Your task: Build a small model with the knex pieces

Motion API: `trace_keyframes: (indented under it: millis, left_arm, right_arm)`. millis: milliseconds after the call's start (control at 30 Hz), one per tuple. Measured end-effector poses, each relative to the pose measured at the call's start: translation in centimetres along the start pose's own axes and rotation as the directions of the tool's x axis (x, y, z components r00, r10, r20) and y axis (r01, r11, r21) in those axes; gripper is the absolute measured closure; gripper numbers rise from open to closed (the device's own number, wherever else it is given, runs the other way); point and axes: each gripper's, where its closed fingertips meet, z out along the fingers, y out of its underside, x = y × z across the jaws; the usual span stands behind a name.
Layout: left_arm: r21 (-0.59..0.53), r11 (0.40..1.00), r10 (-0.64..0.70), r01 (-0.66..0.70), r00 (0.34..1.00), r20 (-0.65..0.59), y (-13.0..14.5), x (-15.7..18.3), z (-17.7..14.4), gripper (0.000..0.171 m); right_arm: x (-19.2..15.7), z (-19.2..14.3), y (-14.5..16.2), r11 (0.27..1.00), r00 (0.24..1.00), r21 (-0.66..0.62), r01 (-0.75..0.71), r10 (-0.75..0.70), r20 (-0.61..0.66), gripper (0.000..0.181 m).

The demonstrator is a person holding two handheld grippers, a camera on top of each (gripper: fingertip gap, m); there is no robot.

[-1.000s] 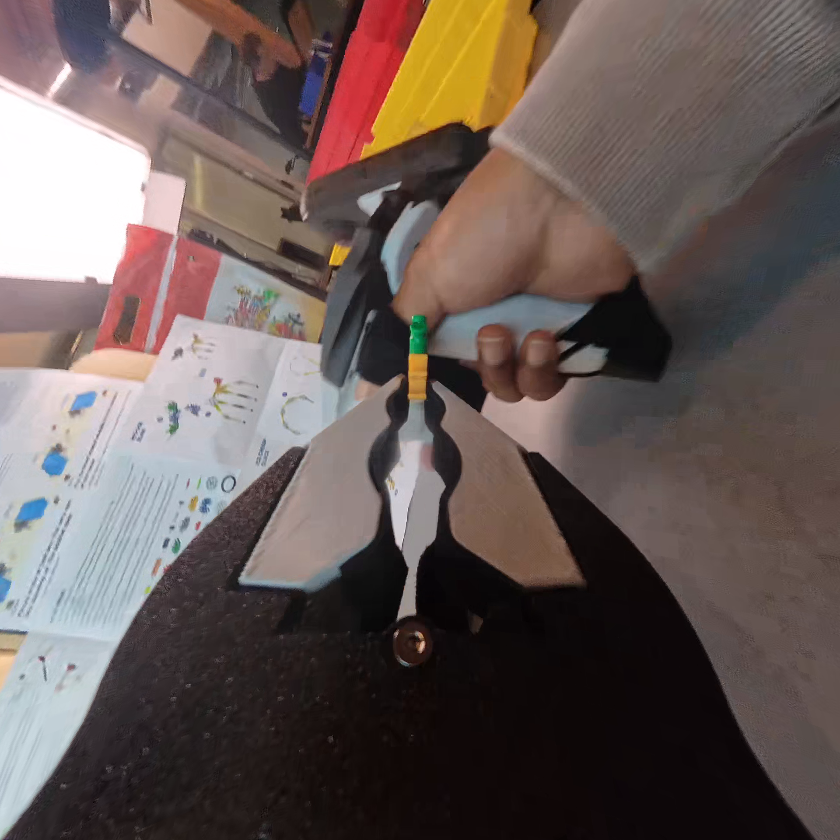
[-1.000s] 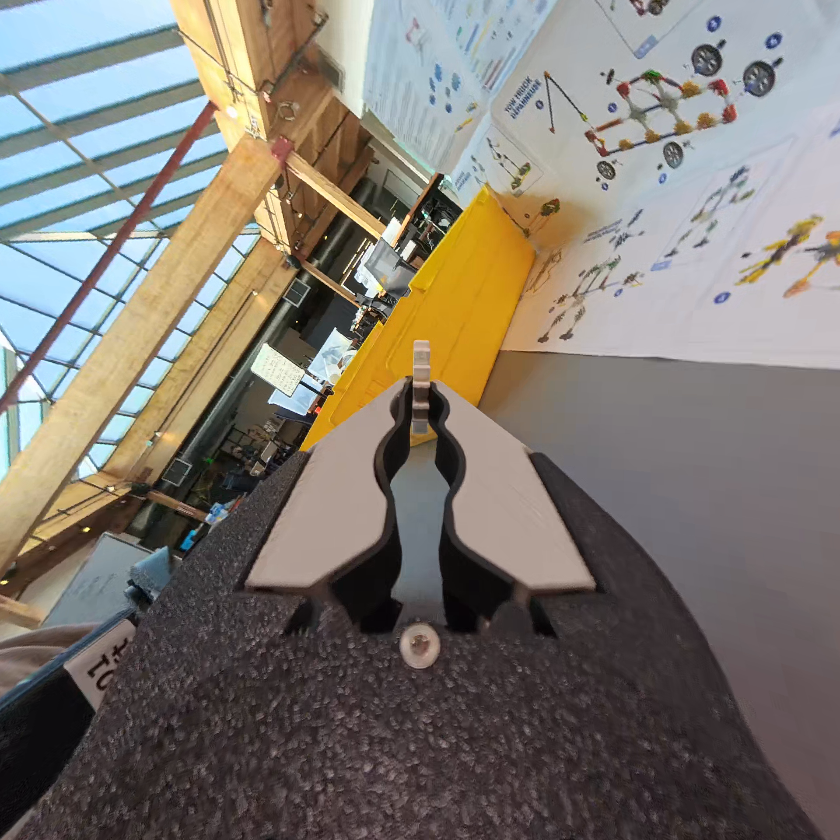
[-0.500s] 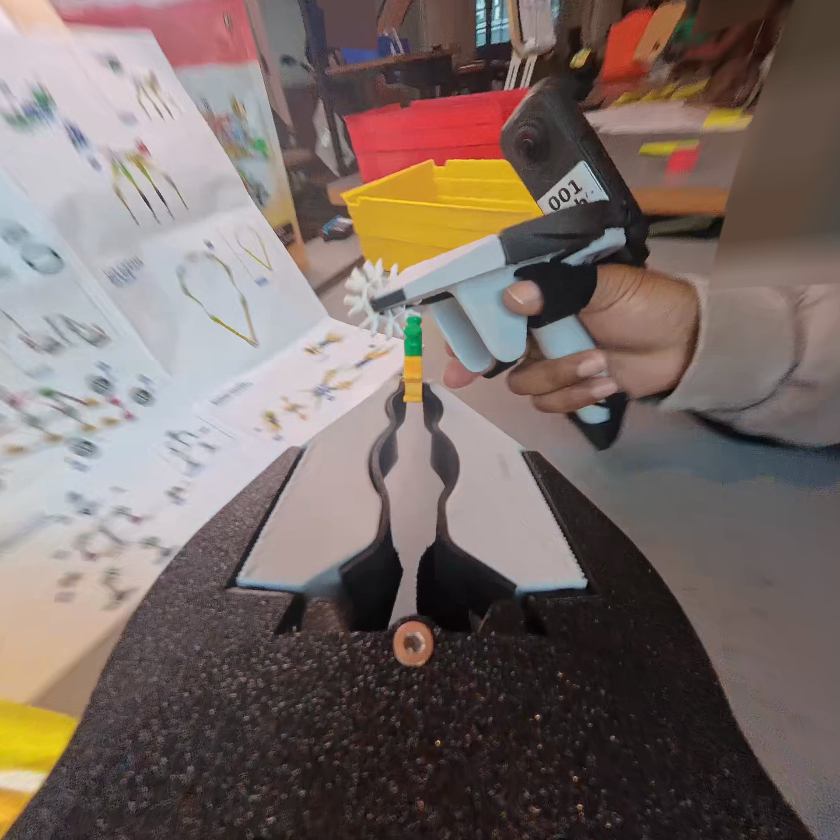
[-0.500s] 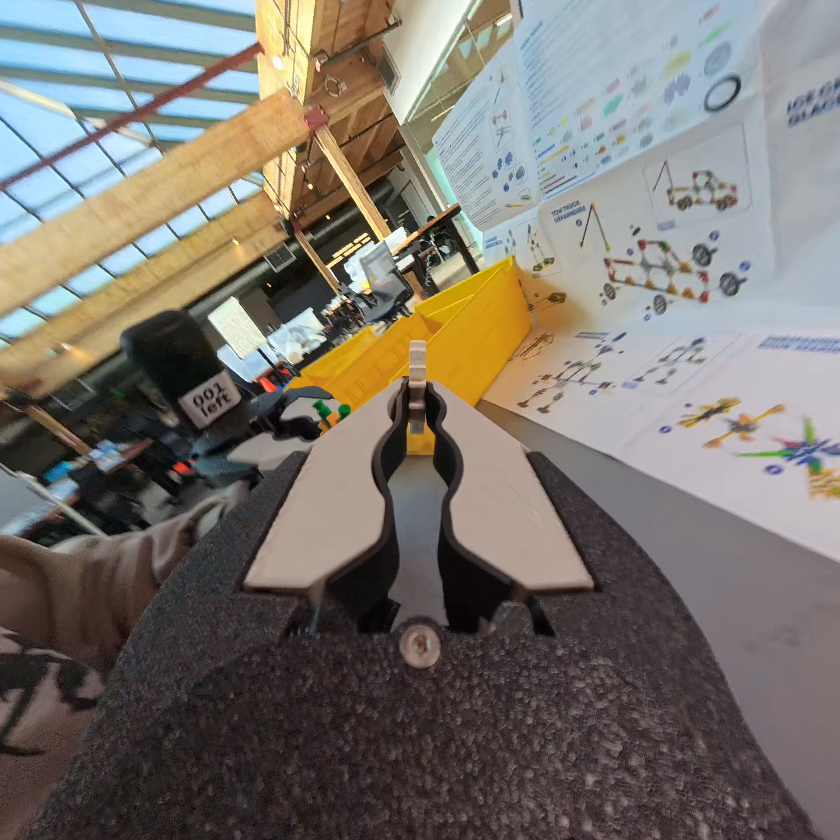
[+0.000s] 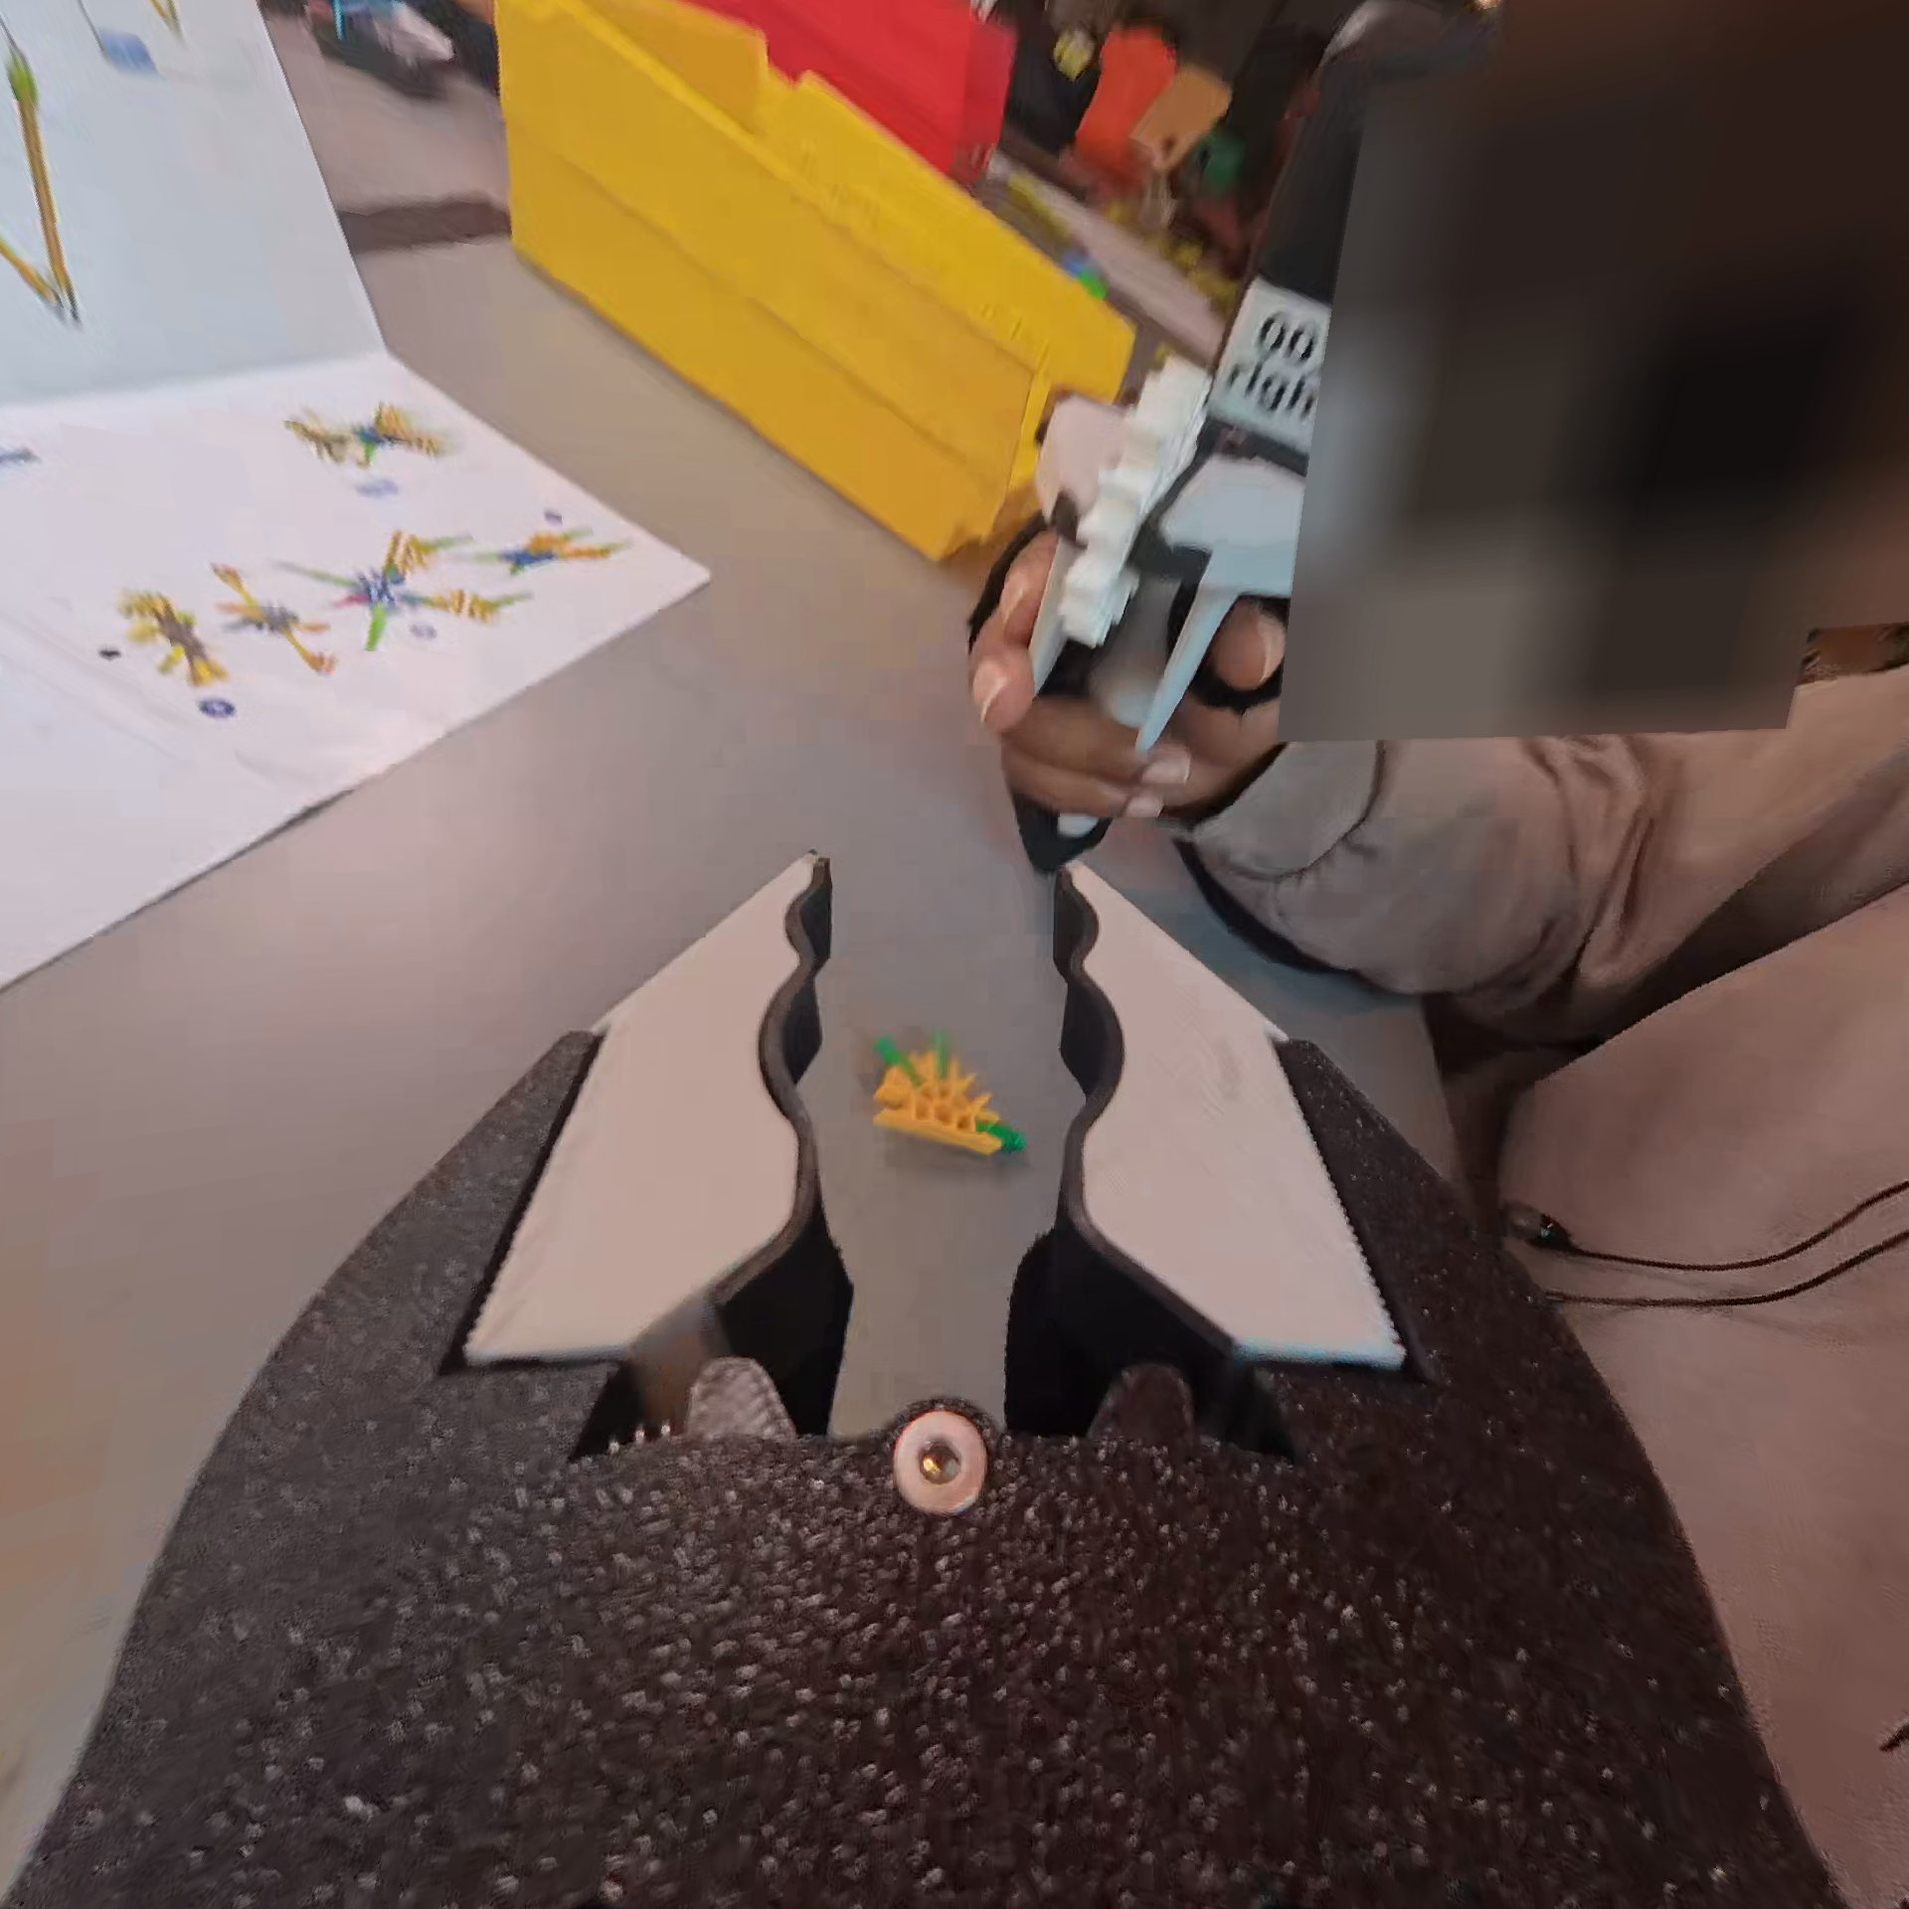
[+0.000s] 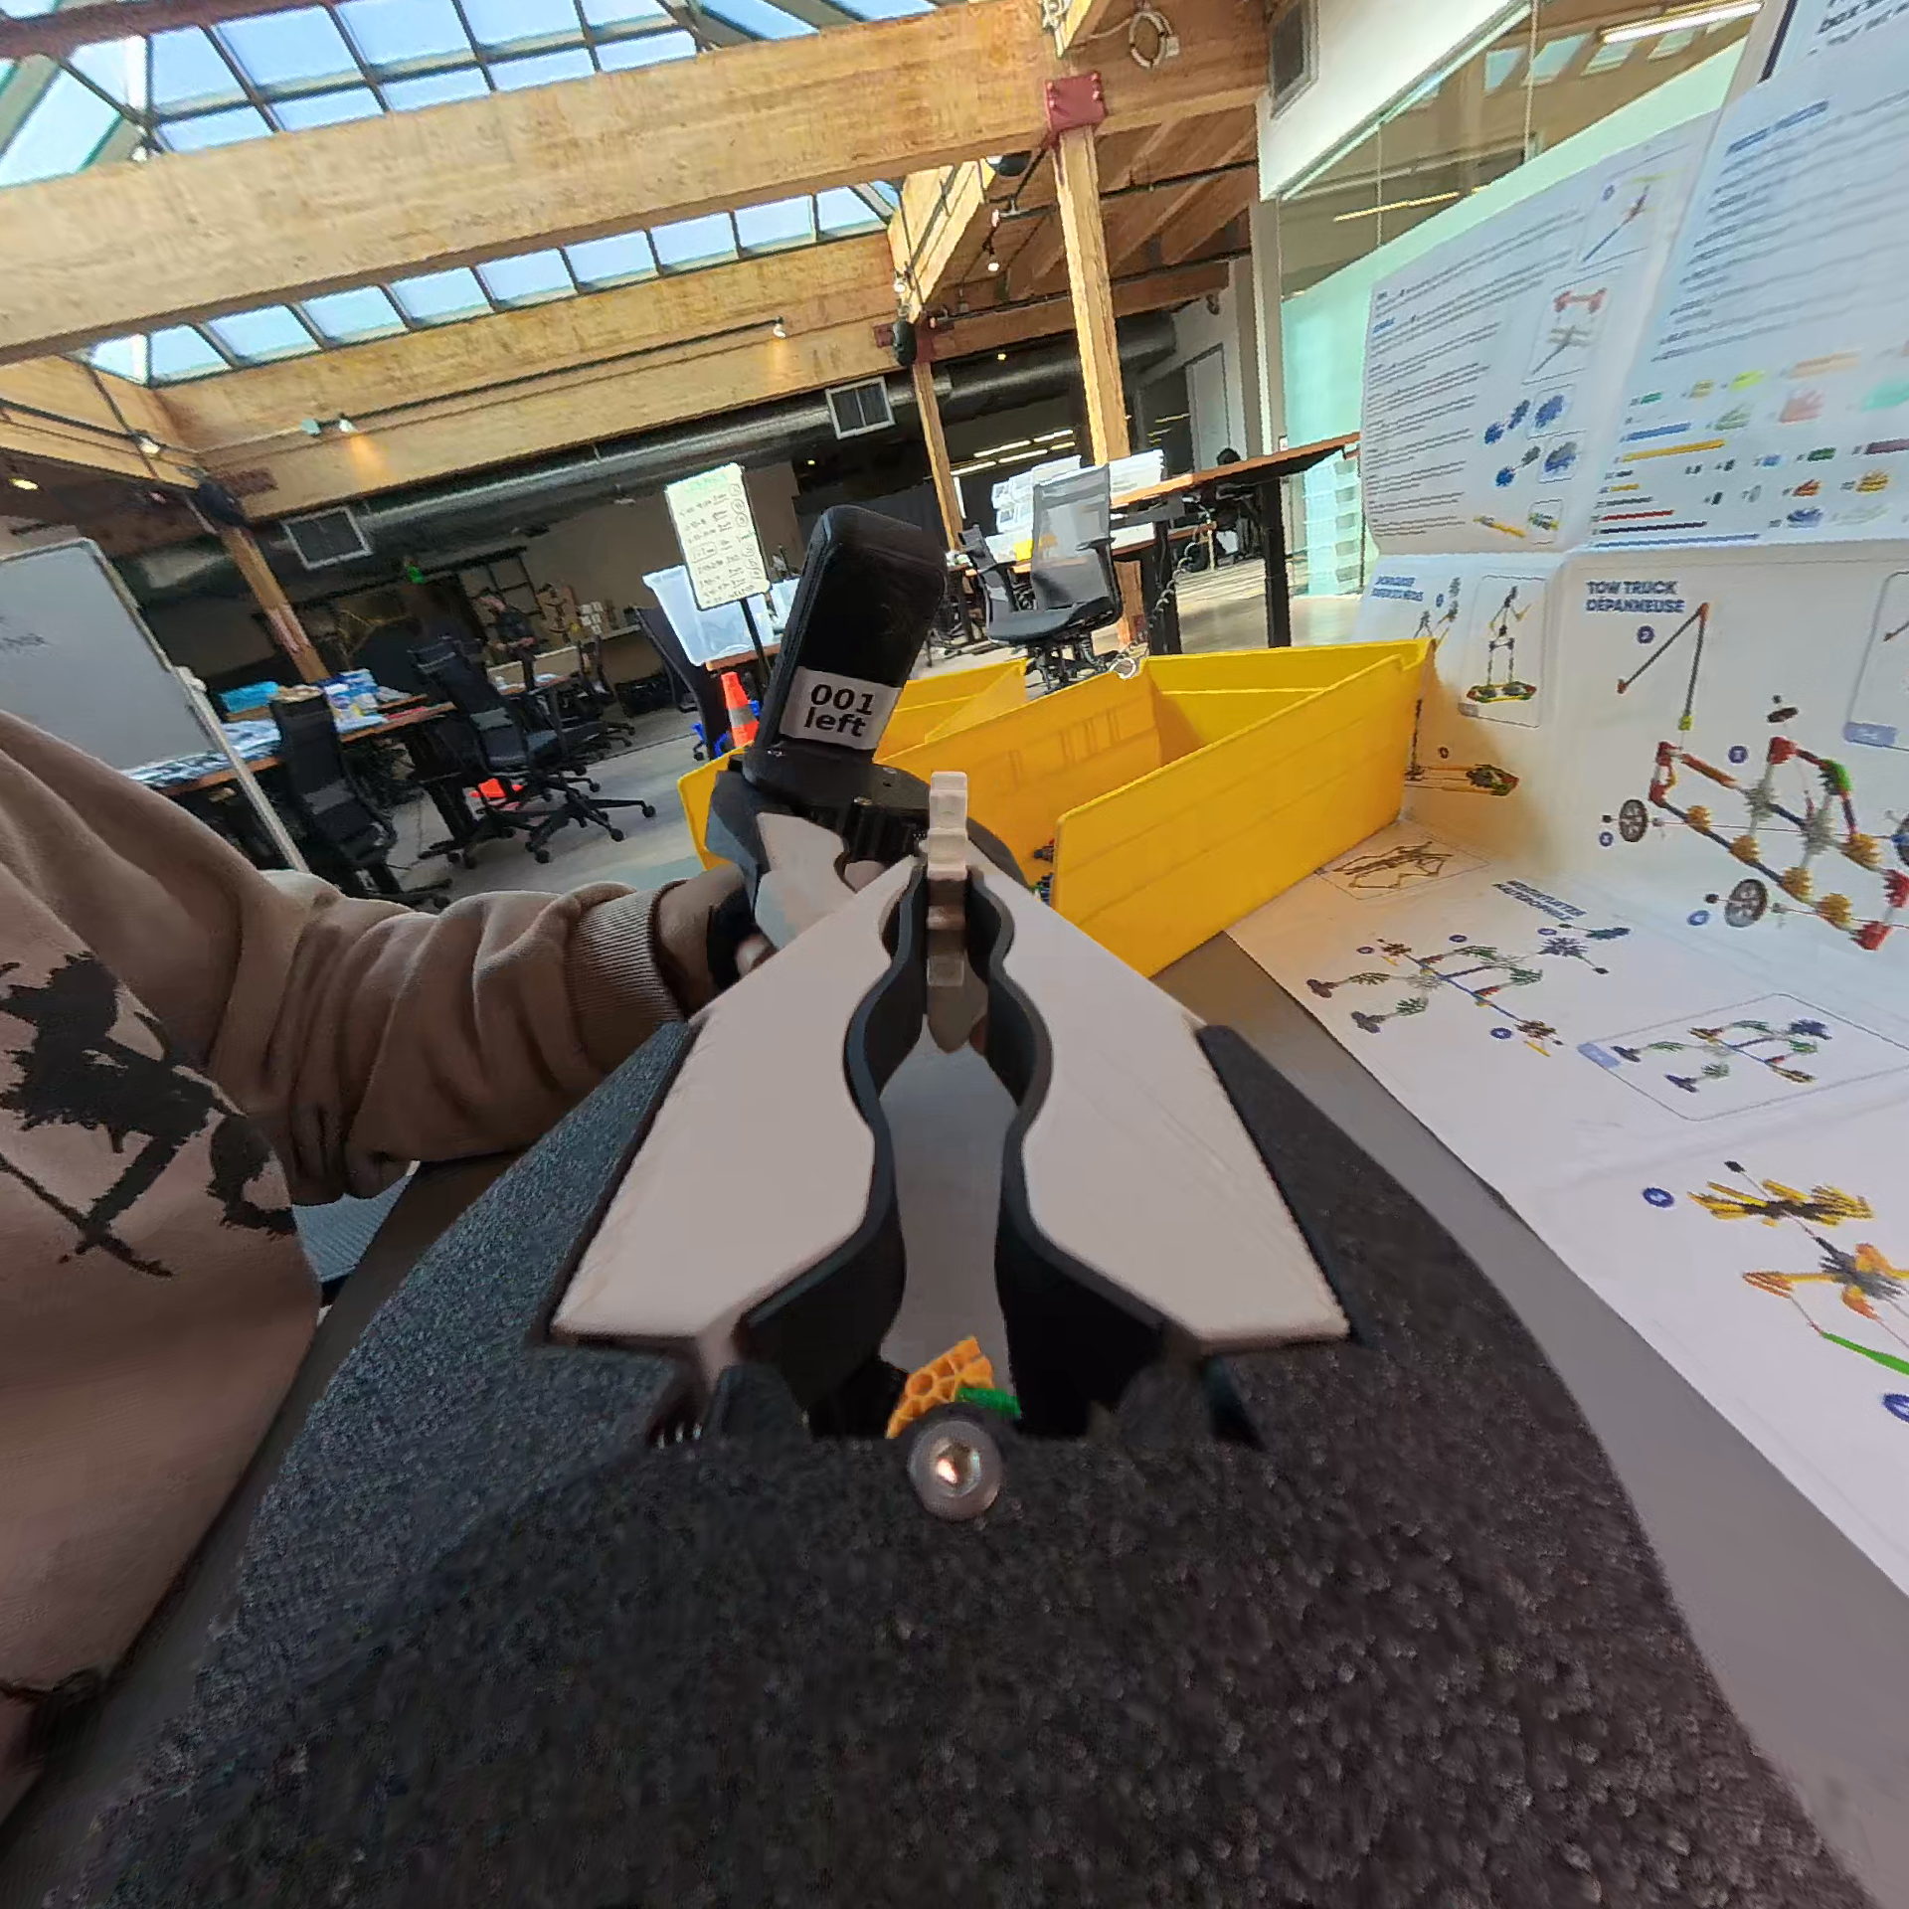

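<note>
The left gripper [image 5: 942, 873] hangs released above the grey table [image 5: 517, 930], with a yellow-and-green piece [image 5: 942, 1105] lying loose on the table between its spread jaws. The right gripper [image 6: 947, 873] is clenched on a white toothed connector [image 6: 947, 826], which stands upright at its tips.

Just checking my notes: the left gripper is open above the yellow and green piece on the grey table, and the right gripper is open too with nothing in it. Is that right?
Not quite. The right gripper is shut on a white toothed connector, as the right wrist view shows. The rest holds: the left gripper is open above the yellow and green piece on the grey table.
</note>
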Motion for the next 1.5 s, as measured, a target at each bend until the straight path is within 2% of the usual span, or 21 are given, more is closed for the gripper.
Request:
trace_keyframes:
  millis: [67,167,400,467,633,700,733,767,800,867,900,967,1033,1100,1167,1233,1333,1400,1500]
  left_arm:
    - [0.112,0.994,-0.009,0.017,0.998,-0.068,-1.8,1.0,-0.9,0.131]
    - [0.183,0.983,0.008,0.019,0.989,-0.144,-2.7,2.5,-1.4,0.142]
    - [0.196,0.981,0.047,-0.012,0.983,-0.178,-2.6,3.4,-1.3,0.165]
    - [0.2,0.98,0.055,-0.017,0.981,-0.185,-2.5,3.6,-1.2,0.166]
    - [0.207,0.974,0.111,-0.088,0.988,-0.106,-2.7,3.2,-1.4,0.167]
    - [0.247,0.959,0.145,-0.138,0.989,-0.011,-4.0,2.3,-2.8,0.167]
    - [0.267,0.948,0.157,-0.173,0.984,0.081,-5.0,1.2,-4.3,0.166]
    - [0.271,0.936,0.163,-0.223,0.961,0.225,-6.0,-0.6,-6.4,0.167]
    - [0.247,0.929,0.16,-0.275,0.902,0.4,-6.8,-3.1,-9.1,0.166]
    - [0.15,0.931,0.134,-0.331,0.696,0.706,-7.0,-7.8,-15.5,0.166]
    - [0.092,0.944,0.122,-0.316,0.597,0.793,-6.4,-9.7,-18.2,0.166]
    - [0.017,0.972,0.093,-0.234,0.449,0.889,-4.5,-12.5,-22.1,0.166]
    - [0.011,0.983,0.063,-0.185,0.388,0.919,-3.5,-13.6,-23.6,0.165]
    - [0.025,0.98,0.058,-0.2,0.396,0.917,-3.8,-13.5,-23.3,0.153]
    - [0.022,0.969,0.083,-0.245,0.41,0.908,-4.4,-13.0,-22.5,0.147]
    - [0.024,0.954,0.119,-0.298,0.451,0.885,-5.0,-12.1,-21.0,0.143]
    - [0.062,0.936,0.162,-0.347,0.578,0.8,-5.6,-9.7,-17.5,0.141]
    - [0.064,0.943,0.184,-0.326,0.674,0.715,-5.2,-8.3,-15.0,0.139]
    - [0.025,0.962,0.191,-0.27,0.738,0.647,-4.2,-7.6,-12.8,0.119]
  right_arm:
    - [-0.7,0.3,0.1,0.999,0.998,0.009,-0.05,0.049,0.047,0.176]
    - [-1.5,0.7,0.4,0.994,0.99,0.014,-0.107,0.105,0.094,0.177]
    - [-1.9,1.2,1.5,0.992,0.985,-0.035,-0.12,0.124,0.117,0.176]
    - [-2.1,1.1,1.6,0.99,0.982,-0.042,-0.134,0.138,0.128,0.176]
    - [-1.5,1.1,1.6,0.993,0.99,-0.049,-0.112,0.115,0.081,0.172]
    - [-0.4,0.7,1.1,0.996,0.996,-0.037,-0.087,0.088,0.02,0.16]
    - [0.3,0.3,0.9,0.997,0.997,-0.036,-0.074,0.073,-0.017,0.156]
    - [1.0,-0.1,0.8,0.997,0.997,-0.046,-0.056,0.053,-0.057,0.154]
    - [1.6,-0.5,0.8,0.997,0.995,-0.068,-0.028,0.021,-0.093,0.152]
    - [2.6,-1.3,1.3,0.986,0.989,-0.161,0.04,-0.061,-0.132,0.15]
    - [2.6,-1.6,2.0,0.969,0.988,-0.237,0.068,-0.099,-0.117,0.151]
    - [1.8,-2.5,4.5,0.9,0.993,-0.423,0.102,-0.12,-0.016,0.15]
    - [0.9,-3.9,7.4,0.808,0.991,-0.573,0.136,-0.121,0.066,0.147]
    - [0.4,-4.7,9.7,0.727,0.983,-0.662,0.181,-0.149,0.105,0.142]
    - [0.1,-4.8,11.5,0.652,0.977,-0.729,0.209,-0.178,0.12,0.126]
    - [-0.4,-4.7,12.9,0.579,0.965,-0.776,0.251,-0.211,0.154,0.118]
    - [-0.4,-4.2,13.9,0.532,0.948,-0.793,0.297,-0.266,0.176,0.122]
    - [-0.3,-3.9,14.0,0.536,0.951,-0.793,0.288,-0.255,0.173,0.124]
    - [0.0,-4.2,15.1,0.491,0.958,-0.827,0.274,-0.213,0.191,0.138]
